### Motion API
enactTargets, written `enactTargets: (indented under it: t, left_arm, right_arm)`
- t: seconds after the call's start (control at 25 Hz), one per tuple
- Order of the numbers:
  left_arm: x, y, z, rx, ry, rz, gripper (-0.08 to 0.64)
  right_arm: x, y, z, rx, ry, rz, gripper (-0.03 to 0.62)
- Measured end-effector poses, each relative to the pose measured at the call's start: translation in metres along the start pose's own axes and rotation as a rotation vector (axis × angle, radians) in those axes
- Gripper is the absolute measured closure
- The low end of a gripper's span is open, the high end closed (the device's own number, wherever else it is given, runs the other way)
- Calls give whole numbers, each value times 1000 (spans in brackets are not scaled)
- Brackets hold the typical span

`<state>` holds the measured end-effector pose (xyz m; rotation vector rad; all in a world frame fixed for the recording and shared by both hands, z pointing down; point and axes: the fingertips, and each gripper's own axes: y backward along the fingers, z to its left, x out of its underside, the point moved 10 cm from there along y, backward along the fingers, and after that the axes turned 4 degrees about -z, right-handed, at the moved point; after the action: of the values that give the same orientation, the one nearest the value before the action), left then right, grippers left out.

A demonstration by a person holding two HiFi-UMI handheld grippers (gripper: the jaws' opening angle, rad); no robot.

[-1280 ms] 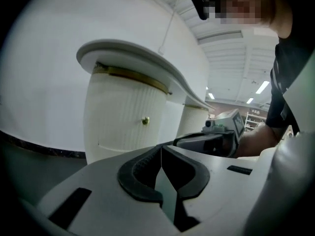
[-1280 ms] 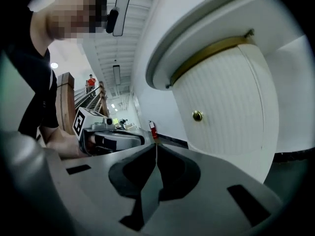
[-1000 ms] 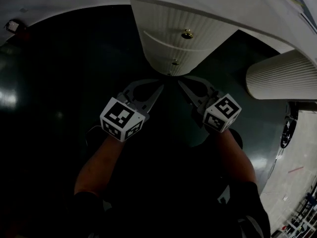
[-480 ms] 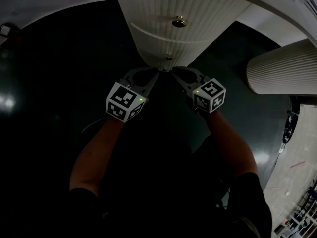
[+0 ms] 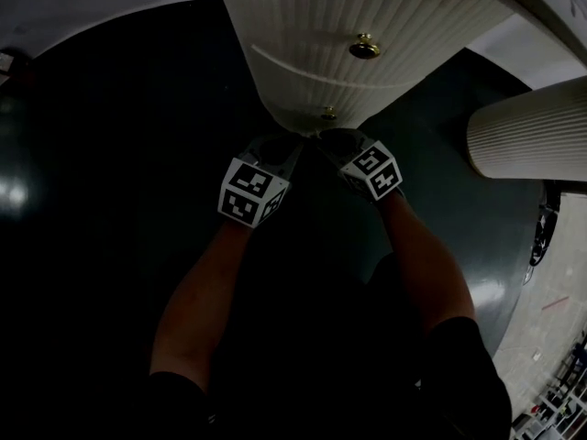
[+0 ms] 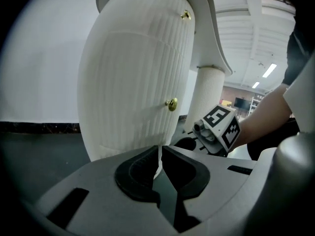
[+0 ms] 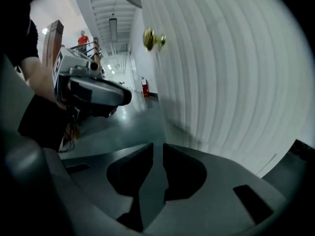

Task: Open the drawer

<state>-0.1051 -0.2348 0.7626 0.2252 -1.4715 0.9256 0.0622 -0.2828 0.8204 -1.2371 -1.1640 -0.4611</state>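
Note:
A white ribbed, rounded cabinet (image 5: 348, 16) holds drawers with brass knobs: an upper knob (image 5: 365, 49) and a lower knob (image 5: 328, 114). My left gripper (image 5: 282, 147) and right gripper (image 5: 332, 139) hang side by side just below the lower knob, close to the cabinet's front. In the left gripper view the jaws (image 6: 160, 150) are shut on nothing, with a knob (image 6: 172, 103) ahead and above them. In the right gripper view the jaws (image 7: 158, 147) stand almost together, empty, with a knob (image 7: 152, 39) above and the ribbed drawer front (image 7: 236, 82) to the right.
A second white ribbed column (image 5: 527, 140) stands to the right of the cabinet. A dark glossy floor (image 5: 110, 154) lies all around. The person's bare forearms (image 5: 202, 301) reach in from below. A white desktop edge (image 5: 541, 7) overhangs the cabinet.
Both grippers have moved forward to the cabinet's base, near the lower knob, and drawn closer together. Both stayed shut.

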Motion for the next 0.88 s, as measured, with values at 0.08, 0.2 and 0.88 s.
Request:
enactTargets:
  t: [0.08,0.2,0.88]
  left_arm:
    - [10,-8,3,-14,-34,46,541]
    - [20,-17,5,-3,-43,101,541]
    - [3,-39,7,39,-1,63,535]
  right_arm:
    - [14,-12,4,10,28,65,571]
    - [25,-29,3,52,68,140,566]
    - [30,-51,-11,155,116,204,555]
